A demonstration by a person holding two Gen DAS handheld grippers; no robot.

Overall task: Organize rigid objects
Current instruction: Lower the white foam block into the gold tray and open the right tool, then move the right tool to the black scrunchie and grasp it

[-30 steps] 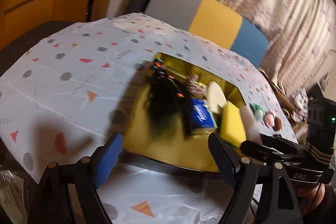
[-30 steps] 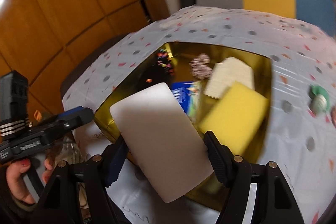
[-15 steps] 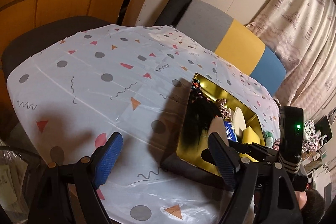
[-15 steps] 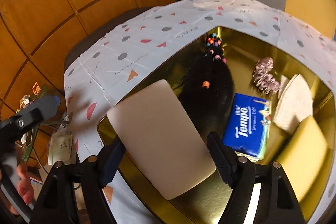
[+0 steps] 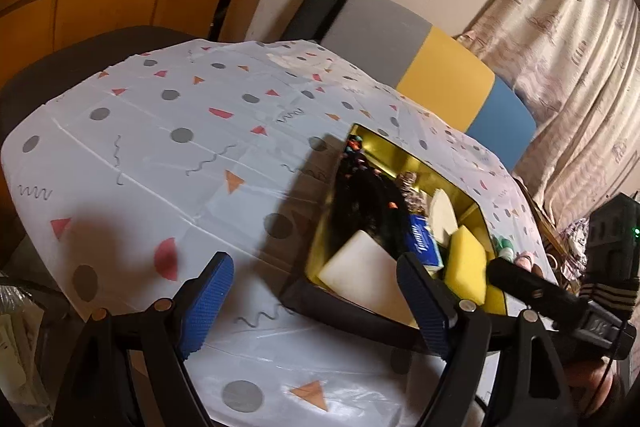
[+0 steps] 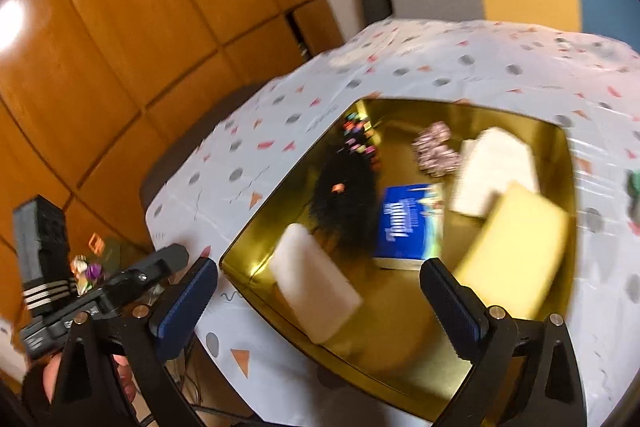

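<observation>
**White Block Released Into Gold Tray**

Released from the right gripper (image 6: 318,303), the white block (image 6: 314,285) that sat between the pads a second ago now lies free in the near left corner of the gold tray (image 6: 400,343). The jaws of this gripper are opening and stand wide apart, with no pad touching the block. Both blue pads are clear of every object.

Tray contents, right wrist view:
- White block: tilted, its lower end toward the near tray wall.
- Black brush (image 6: 346,203): just beyond the block, with coloured tips at its far end.
- Blue tissue pack (image 6: 408,223): just beside the brush, on its right.
- Yellow sponge (image 6: 516,247): against the right wall, blurred.
- Cream pad (image 6: 494,177): behind the sponge, partly overlapped by it.
- Pink patterned hair tie (image 6: 434,151): near the far wall.

The left gripper (image 5: 316,303) hangs over the patterned tablecloth (image 5: 160,155), to the left of the tray's near corner. Its jaws stand apart and nothing is between them. In the left wrist view the white block (image 5: 360,267) shows just inside the tray rim (image 5: 316,255), next to the right-hand pad. The right gripper's black body enters that view from the lower right.

A small green object (image 6: 634,187) lies on the cloth outside the tray, to its right; its shape cannot be made out. A chair back (image 5: 420,51) in grey, yellow and blue stands behind the table.
</observation>
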